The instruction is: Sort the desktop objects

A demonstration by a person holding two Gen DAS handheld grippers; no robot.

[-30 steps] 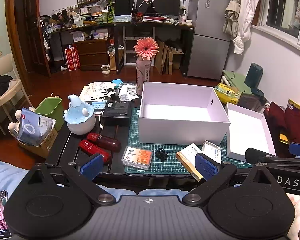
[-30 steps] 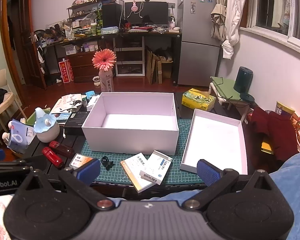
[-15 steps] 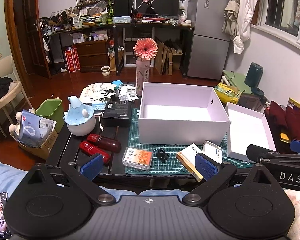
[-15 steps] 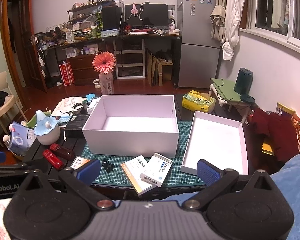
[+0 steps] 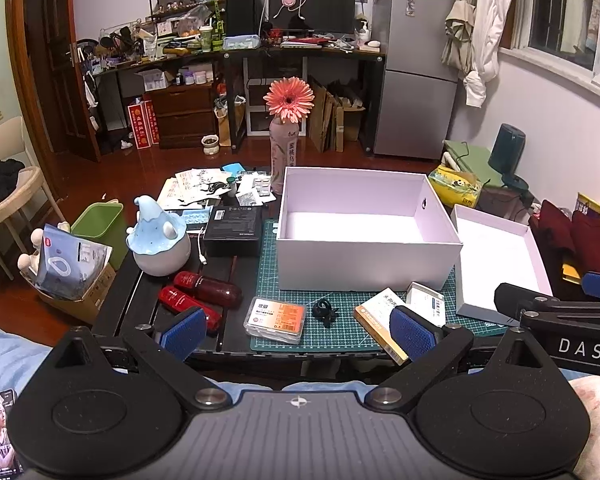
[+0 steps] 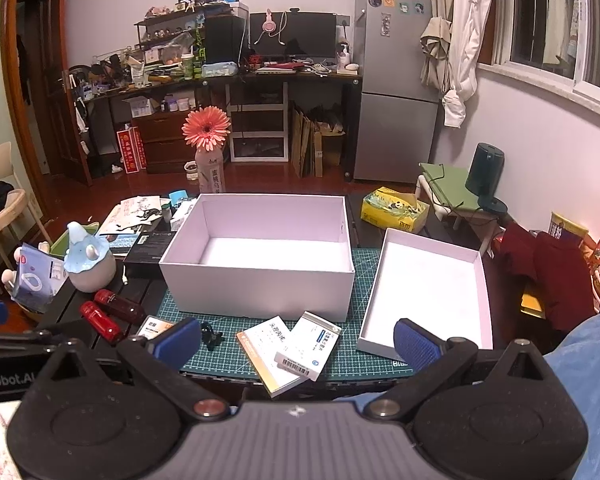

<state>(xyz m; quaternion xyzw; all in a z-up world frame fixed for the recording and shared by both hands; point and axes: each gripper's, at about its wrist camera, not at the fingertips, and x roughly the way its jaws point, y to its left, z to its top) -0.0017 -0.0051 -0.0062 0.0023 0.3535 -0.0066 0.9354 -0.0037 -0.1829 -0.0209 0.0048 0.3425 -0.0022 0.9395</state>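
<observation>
An empty white box (image 5: 364, 256) (image 6: 260, 280) stands on a green cutting mat (image 5: 296, 292), its lid (image 6: 428, 292) lying open-side up to the right. In front lie two overlapping medicine boxes (image 6: 296, 348), a clear-cased orange packet (image 5: 275, 315), a small black clip (image 5: 324, 312) and two red bottles (image 5: 198, 294). My left gripper (image 5: 296, 332) hovers open at the near table edge, nothing between its blue pads. My right gripper (image 6: 296, 342) is open too, held low over the medicine boxes, apart from them.
A blue-capped figurine (image 5: 158, 236), a black box (image 5: 234, 230), papers (image 5: 196, 186) and a bottle with a pink flower (image 5: 288, 136) crowd the table's back left. A yellow tissue pack (image 6: 394, 210) lies behind the lid. A green bin (image 5: 100, 226) stands left of the table.
Both grippers have risen slightly and pulled back a little from the table; the view is marginally higher. No object has moved and the jaws keep the same spread.
</observation>
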